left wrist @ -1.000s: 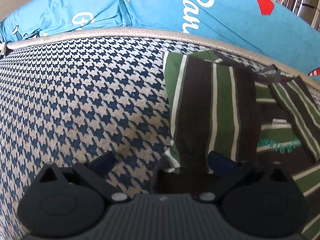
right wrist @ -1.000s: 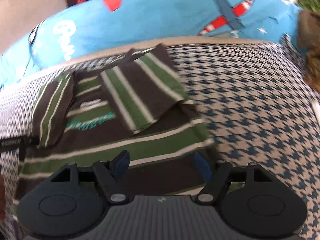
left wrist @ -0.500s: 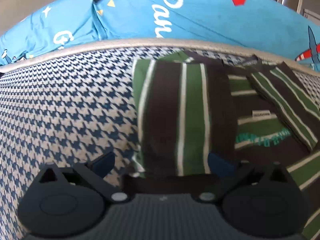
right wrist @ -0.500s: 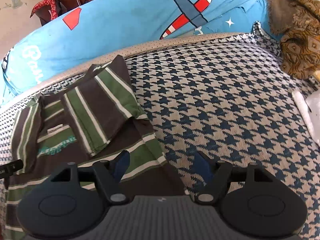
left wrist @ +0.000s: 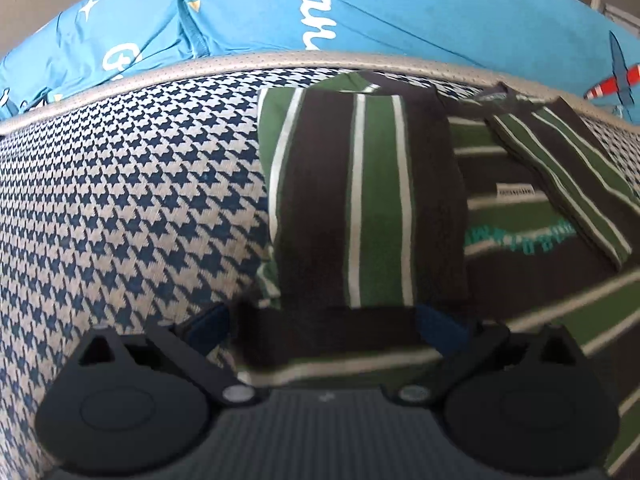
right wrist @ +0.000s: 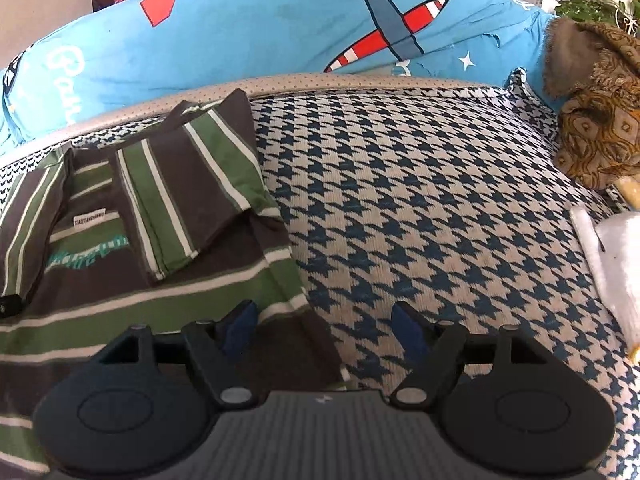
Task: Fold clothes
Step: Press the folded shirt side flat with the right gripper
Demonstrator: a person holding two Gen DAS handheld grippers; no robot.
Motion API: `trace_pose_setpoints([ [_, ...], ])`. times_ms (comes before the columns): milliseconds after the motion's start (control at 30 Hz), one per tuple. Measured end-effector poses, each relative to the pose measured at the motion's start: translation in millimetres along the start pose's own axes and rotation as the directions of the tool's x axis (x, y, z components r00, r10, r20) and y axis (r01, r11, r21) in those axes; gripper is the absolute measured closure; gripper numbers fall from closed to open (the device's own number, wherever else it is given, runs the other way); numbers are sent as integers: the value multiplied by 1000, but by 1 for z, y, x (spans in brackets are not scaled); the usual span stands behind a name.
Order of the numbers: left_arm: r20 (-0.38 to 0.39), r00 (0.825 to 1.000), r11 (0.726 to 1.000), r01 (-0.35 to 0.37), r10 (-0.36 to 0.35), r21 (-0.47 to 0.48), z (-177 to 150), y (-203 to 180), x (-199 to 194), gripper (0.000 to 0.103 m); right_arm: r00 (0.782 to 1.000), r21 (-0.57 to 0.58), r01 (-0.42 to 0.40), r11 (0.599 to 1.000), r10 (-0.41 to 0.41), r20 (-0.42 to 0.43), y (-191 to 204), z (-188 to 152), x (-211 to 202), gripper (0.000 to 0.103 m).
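Since a second ago the left gripper (left wrist: 322,326) has slid rightward over the brown, green and white striped shirt (left wrist: 372,200), jaws wide astride its hem without pinching, on the navy-and-cream houndstooth cushion (right wrist: 420,200), while the right gripper (right wrist: 322,326) gapes empty at the shirt's right edge.

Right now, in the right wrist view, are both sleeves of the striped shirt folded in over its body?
Yes: both sleeves lie folded across the striped shirt.
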State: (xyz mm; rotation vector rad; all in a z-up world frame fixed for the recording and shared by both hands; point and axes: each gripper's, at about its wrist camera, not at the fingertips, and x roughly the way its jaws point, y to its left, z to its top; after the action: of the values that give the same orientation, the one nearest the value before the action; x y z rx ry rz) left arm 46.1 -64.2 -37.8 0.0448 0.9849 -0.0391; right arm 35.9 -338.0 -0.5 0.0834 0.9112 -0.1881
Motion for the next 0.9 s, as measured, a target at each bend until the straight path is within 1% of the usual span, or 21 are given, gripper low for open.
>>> trace_pose_setpoints([
  [67, 0, 1000, 1000, -2, 2, 1, -1, -2, -5, 0, 1000, 22, -22, 1000, 22, 0, -2, 1, -2, 29],
  [133, 24, 999, 999, -26, 25, 29, -1, -7, -11, 0, 997, 64, -77, 995, 76, 23, -5, 5, -4, 29],
  [200, 43, 998, 999, -38, 36, 38, 6, -6, -11, 0, 991, 94, -131, 987, 126, 53, -6, 10, -4, 29],
  [267, 53, 998, 999, -34, 33, 33, 15, -1, -6, 0, 985, 100, -159, 982, 151, 82, -4, 16, -4, 30],
  [300, 49, 999, 1000, -17, 16, 20, 20, 3, -2, 0, 982, 96, -170, 981, 161, 97, -2, 19, -3, 32],
  [367, 46, 999, 1000, 2, -3, 5, 26, 10, 2, 0, 974, 78, -203, 976, 193, 120, 2, 24, -1, 39],
  [500, 53, 999, 1000, -13, 13, 9, 29, 14, 6, 0, 960, 73, -250, 966, 238, 145, 6, 33, 10, 44],
  [567, 58, 998, 1000, -16, 16, 7, 33, 17, 10, 0, 955, 70, -269, 961, 256, 153, 8, 38, 17, 52],
  [667, 58, 998, 1000, -2, 2, 1, 50, 28, 26, 0, 957, 56, -264, 963, 253, 143, 13, 43, 28, 58],
  [767, 59, 998, 1000, 10, -10, -3, 79, 50, 52, 0, 960, 51, -252, 966, 243, 143, 15, 45, 36, 60],
  [800, 58, 998, 1000, 11, -11, -4, 82, 52, 54, 0, 960, 54, -251, 967, 241, 143, 14, 46, 39, 61],
  [833, 58, 998, 1000, 12, -11, -5, 85, 56, 55, 0, 961, 58, -248, 967, 238, 142, 14, 46, 41, 66],
  [867, 60, 998, 1000, 12, -12, -6, 86, 58, 55, 0, 961, 63, -247, 967, 237, 140, 13, 47, 44, 68],
  [900, 62, 998, 1000, 12, -12, -7, 87, 60, 54, 0, 961, 67, -248, 966, 237, 141, 13, 47, 45, 68],
])
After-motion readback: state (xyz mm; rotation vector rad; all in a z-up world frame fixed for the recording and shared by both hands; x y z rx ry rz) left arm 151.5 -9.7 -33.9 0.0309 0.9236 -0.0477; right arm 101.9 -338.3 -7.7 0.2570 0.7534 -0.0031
